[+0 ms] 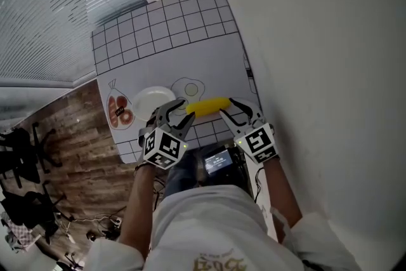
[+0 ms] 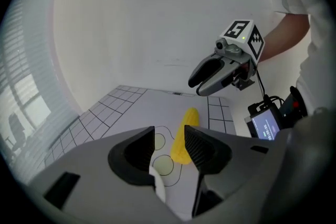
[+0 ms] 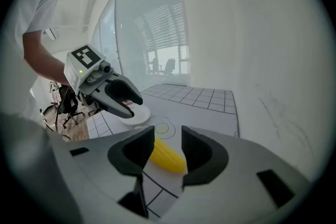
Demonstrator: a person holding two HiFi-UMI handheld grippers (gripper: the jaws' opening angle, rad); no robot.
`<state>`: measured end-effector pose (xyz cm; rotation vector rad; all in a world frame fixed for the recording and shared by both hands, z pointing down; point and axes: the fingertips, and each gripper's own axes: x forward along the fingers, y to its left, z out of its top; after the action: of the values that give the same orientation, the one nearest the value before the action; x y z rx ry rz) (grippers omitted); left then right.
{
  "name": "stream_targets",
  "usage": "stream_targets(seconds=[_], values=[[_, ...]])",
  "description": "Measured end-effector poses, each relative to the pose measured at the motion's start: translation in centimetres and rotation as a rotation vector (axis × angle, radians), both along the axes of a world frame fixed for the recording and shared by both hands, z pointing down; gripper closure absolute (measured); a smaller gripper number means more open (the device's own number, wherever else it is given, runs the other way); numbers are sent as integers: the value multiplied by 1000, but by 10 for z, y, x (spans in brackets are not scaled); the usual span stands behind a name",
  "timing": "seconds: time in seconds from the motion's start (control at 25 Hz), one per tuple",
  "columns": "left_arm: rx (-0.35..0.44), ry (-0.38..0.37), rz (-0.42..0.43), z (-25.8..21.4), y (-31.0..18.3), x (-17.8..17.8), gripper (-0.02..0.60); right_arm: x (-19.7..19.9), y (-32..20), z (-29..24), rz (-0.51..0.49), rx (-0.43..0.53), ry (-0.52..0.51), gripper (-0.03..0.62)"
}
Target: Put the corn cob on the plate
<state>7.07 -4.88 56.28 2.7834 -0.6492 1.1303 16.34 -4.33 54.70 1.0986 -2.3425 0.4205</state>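
So this is the reach-in step, nothing's grabbed yet. The corn cob [image 1: 207,106] is lying flat on the gridded mat [image 1: 165,28], just beside the plate [image 1: 152,100] on the side facing the wall, next to the fried egg drawing [image 1: 188,88] and not on the plate at all. Both tongs are open and empty. The left tongs [image 1: 179,112] hover at the end of the cob nearer the plate, and the right tongs [image 1: 231,112] at the end farther from the plate. From the right gripper view the cob [image 3: 168,156] sits right in line with the gap of the right tongs [image 3: 168,147], but the pads aren't pressing on it, so those look best placed for the pick. Next move, I'd guess: drop a bit lower so the jaws straddle the cob across its width, squeeze, lift it clear and carry it over to the plate. It's round and smooth, so an off-centre pinch could let it roll or squirt out.
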Motion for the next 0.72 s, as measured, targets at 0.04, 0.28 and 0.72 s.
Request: stream_targets(seconds=[0.04, 0.28, 0.72], values=[[-14, -12, 9, 6, 2, 0, 408, -2, 1, 4, -16, -12, 5, 424], [-106, -124, 117, 38, 15, 2, 368, -16, 15, 36, -197, -95, 109, 350], [-156, -238, 216, 69, 24, 7, 357, -19, 17, 73, -352, -160, 270, 304]])
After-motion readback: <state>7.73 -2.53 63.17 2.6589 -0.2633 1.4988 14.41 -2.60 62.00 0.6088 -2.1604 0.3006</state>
